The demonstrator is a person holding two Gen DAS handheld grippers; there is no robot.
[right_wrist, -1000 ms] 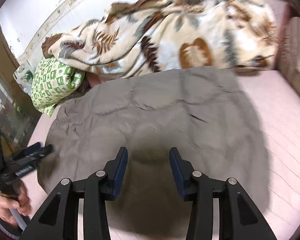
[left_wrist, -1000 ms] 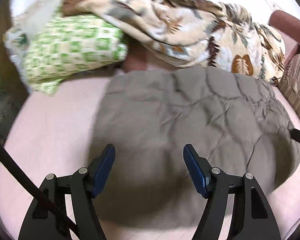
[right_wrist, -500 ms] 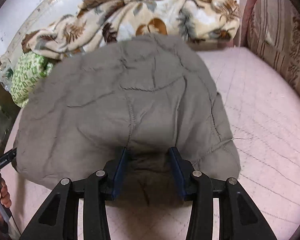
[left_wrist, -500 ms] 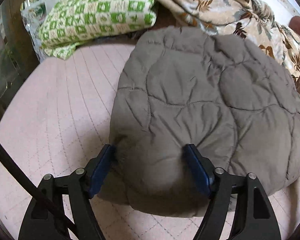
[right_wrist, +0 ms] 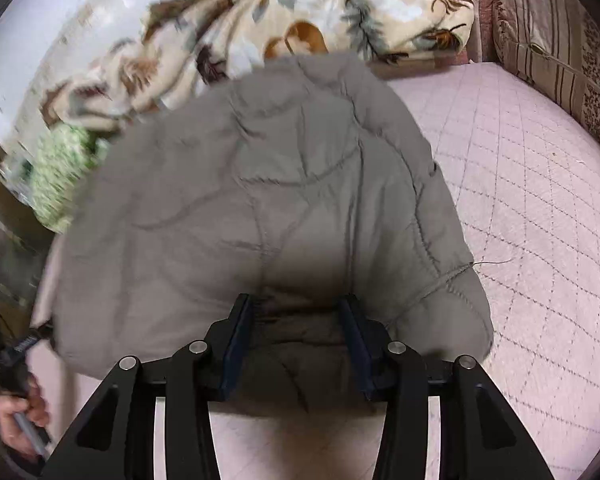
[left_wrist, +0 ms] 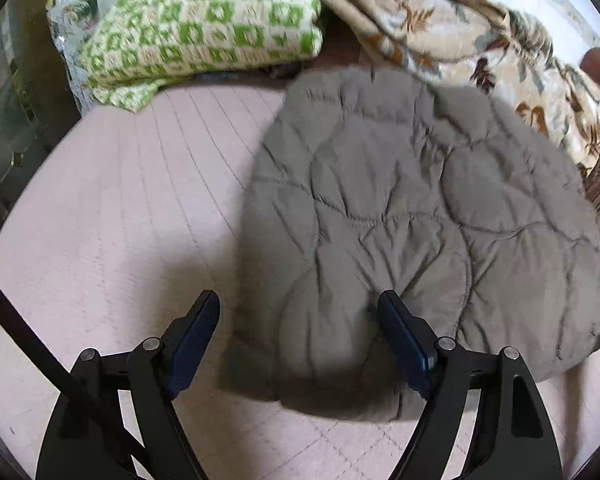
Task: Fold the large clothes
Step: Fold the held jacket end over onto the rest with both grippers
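A grey-brown quilted puffer jacket [left_wrist: 400, 208] lies folded on a pink quilted bed. My left gripper [left_wrist: 298, 324] is open at the jacket's near left edge; the padding bulges against the right finger, the left finger is over bare bed. In the right wrist view the jacket [right_wrist: 268, 184] fills the middle. My right gripper [right_wrist: 296, 320] is open, its fingers straddling the jacket's near edge, with fabric between them.
A green-and-white checked pillow [left_wrist: 204, 36] lies at the back left. A leaf-patterned blanket [right_wrist: 300, 20] is heaped behind the jacket. A striped cushion [right_wrist: 560, 48] stands at the right. Bare pink bed [right_wrist: 540, 220] lies right of the jacket.
Both grippers came down and in to the jacket's near edge. The left gripper has since shifted left, its left finger off the fabric. The jacket looks more bunched.
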